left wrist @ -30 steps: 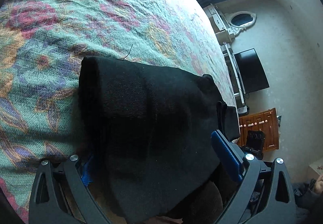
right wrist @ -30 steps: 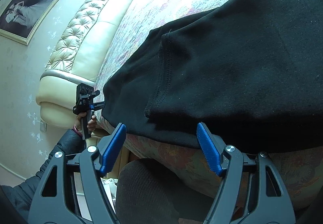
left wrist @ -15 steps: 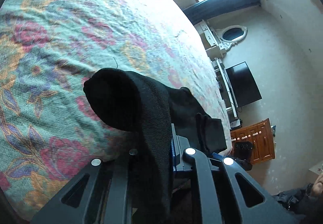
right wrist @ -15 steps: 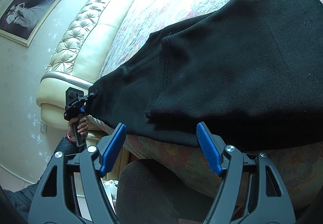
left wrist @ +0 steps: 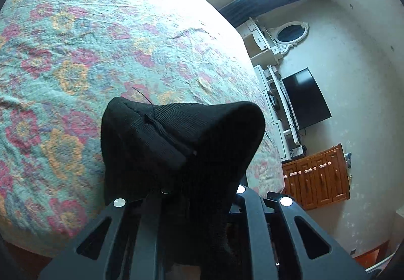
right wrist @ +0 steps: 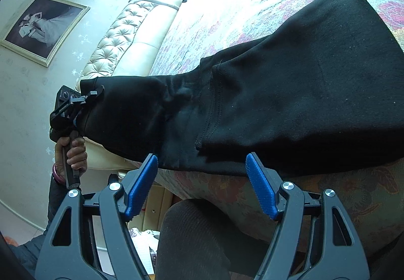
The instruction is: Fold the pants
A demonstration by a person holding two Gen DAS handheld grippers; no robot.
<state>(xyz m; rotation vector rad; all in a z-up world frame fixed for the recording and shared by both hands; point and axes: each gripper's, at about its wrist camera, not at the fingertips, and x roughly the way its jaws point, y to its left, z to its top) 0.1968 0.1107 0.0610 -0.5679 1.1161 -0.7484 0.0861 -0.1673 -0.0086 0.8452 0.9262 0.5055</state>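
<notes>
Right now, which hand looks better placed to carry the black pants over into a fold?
Left. Its claw is clamped on the lifted pants end; the right claw hangs open, gripping nothing.

**Left gripper clamps the pants and lifts**

My left gripper, wide open a second ago, has closed on the black pants and raised that end off the bedspread, toward nine o'clock in my right view.

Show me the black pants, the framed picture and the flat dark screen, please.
black pants (right wrist: 303,93), right wrist view, on the broad flat cloth.
framed picture (right wrist: 44,27), right wrist view, on the dark photograph.
flat dark screen (left wrist: 305,99), left wrist view, on its middle.
</notes>
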